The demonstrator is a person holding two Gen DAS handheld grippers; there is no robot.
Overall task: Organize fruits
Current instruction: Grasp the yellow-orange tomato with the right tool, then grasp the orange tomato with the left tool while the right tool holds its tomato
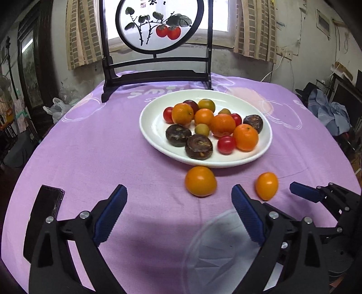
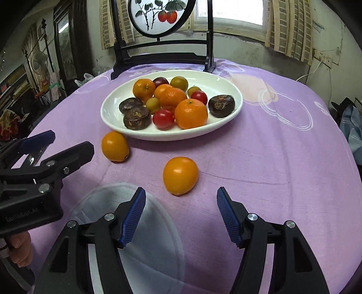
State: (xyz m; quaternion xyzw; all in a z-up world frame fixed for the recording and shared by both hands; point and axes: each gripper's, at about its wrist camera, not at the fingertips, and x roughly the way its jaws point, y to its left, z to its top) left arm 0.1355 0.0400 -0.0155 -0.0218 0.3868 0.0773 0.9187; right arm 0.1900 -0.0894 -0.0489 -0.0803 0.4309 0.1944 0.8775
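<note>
A white oval plate (image 1: 153,126) (image 2: 108,113) holds several oranges, red and green cherry tomatoes and dark brown water chestnuts. Two orange-yellow tomatoes lie on the purple cloth in front of it: one near the plate rim (image 1: 200,181) (image 2: 115,146), one further right (image 1: 267,186) (image 2: 180,176). My left gripper (image 1: 178,194) is open and empty, just short of the first tomato. My right gripper (image 2: 181,196) is open and empty, its fingers on either side just behind the second tomato. A clear plastic bowl (image 1: 217,253) (image 2: 149,237) sits under the grippers.
A dark wooden stand with a round painted panel (image 1: 158,24) (image 2: 163,15) stands at the table's far edge. A black phone (image 1: 48,203) lies at the left. The right gripper's finger (image 1: 305,192) shows in the left wrist view; the left gripper's body (image 2: 45,165) shows in the right.
</note>
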